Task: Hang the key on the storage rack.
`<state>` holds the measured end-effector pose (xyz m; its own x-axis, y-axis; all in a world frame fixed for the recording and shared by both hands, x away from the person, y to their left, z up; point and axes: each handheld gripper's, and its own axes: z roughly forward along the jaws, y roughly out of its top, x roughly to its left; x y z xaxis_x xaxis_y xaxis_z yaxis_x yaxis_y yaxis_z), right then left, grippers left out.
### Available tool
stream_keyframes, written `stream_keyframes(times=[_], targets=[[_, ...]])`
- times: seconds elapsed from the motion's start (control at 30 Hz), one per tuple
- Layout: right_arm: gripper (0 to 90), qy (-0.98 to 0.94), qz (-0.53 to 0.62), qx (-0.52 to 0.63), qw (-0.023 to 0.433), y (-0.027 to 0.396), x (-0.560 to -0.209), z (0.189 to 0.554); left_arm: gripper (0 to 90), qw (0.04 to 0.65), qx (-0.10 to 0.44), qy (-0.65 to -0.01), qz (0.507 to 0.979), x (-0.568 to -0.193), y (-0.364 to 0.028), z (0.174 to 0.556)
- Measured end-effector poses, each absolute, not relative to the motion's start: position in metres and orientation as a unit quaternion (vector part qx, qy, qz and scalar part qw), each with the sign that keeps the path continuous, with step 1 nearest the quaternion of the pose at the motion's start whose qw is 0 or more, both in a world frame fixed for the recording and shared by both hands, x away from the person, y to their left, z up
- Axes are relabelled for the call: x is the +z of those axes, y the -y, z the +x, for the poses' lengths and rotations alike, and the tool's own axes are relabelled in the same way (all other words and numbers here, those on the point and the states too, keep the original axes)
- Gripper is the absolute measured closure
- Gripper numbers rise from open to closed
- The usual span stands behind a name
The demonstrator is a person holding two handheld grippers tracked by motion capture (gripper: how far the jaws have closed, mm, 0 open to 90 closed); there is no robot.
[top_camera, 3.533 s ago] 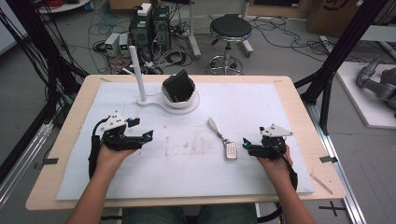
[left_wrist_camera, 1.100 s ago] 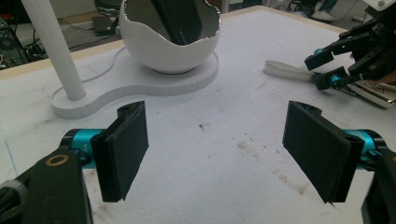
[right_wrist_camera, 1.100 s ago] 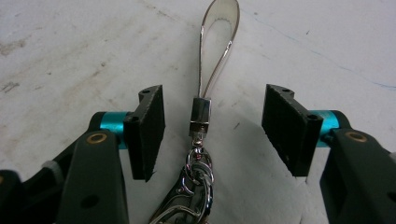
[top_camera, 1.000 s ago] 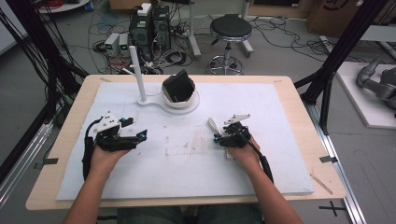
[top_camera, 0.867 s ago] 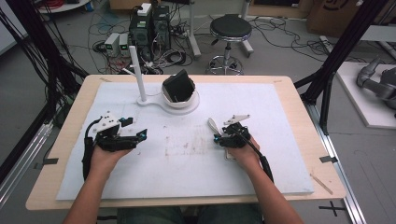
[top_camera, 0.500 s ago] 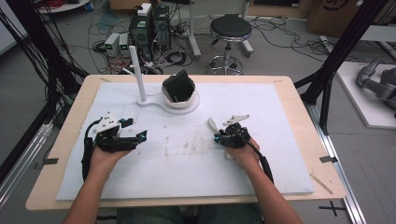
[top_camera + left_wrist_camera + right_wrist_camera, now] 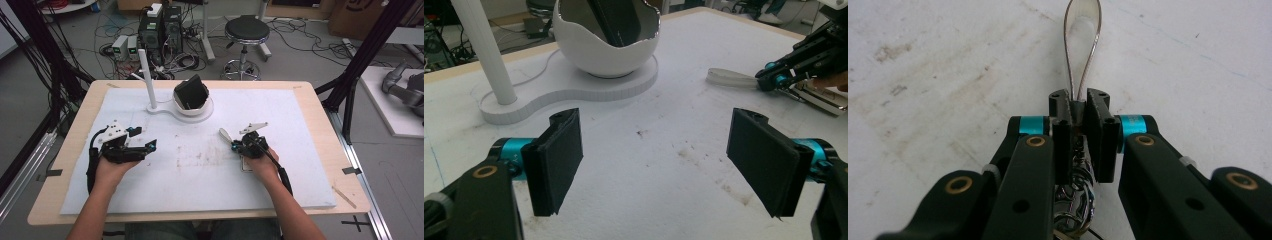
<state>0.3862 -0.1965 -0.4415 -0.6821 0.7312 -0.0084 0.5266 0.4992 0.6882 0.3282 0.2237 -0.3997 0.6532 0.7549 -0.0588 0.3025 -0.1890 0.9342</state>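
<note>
Fingers (image 7: 1068,125) of the right gripper (image 7: 1079,107) have just closed on the pale translucent strap loop (image 7: 1083,30) of a silver key fob (image 7: 246,162). I read the loop's long axis running from the pads up and left toward the white egg-shaped bowl (image 7: 192,106); the fob trails away from it. Left gripper (image 7: 654,150) rests open, farther from the strap, left of that bowl.
</note>
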Motion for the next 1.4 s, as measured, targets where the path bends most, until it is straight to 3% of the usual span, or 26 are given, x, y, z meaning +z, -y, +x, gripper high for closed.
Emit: stream_keyframes(times=[0.63,0.9,1.4], targets=[[83.0,-0.836,0.325,0.406,0.176,0.157,-0.376,0.393,22.3,0.521,0.216,-0.360,0.743,-0.395,-0.234,0.321],[83.0,-0.838,0.275,0.429,0.197,0.117,-0.331,0.405,22.3,0.523,0.220,-0.362,0.740,-0.394,-0.241,0.317],[83.1,-0.852,0.203,0.425,0.229,0.034,-0.279,0.426,22.3,0.522,0.225,-0.370,0.735,-0.393,-0.249,0.314]])
